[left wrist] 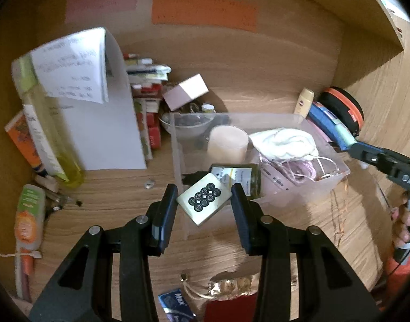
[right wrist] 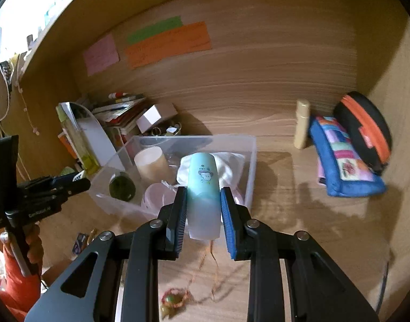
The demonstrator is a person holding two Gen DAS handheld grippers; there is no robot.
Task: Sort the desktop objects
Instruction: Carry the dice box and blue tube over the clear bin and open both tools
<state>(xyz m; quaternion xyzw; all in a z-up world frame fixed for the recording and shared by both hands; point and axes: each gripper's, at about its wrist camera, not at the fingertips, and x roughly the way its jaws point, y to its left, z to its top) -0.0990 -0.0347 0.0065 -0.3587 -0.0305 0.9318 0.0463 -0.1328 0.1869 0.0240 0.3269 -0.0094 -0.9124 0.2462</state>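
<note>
Right gripper [right wrist: 203,209] pads clamp mint tube [right wrist: 204,187], over clear bin [right wrist: 251,161].

Mint tube [right wrist: 204,187] upright above clear bin [right wrist: 251,161]

Both grippers are black plastic with triangular cut-outs in their linkage arms and round silver pivot pins. The left gripper [left wrist: 205,201] has dark, ribbed pads; the right gripper [right wrist: 203,212] has one dark pad and one blue [right wrist: 227,220], both ribbed. White lettering marks each gripper's side. The person's hand [right wrist: 33,244] comes out of an orange sleeve [right wrist: 15,284].
</note>
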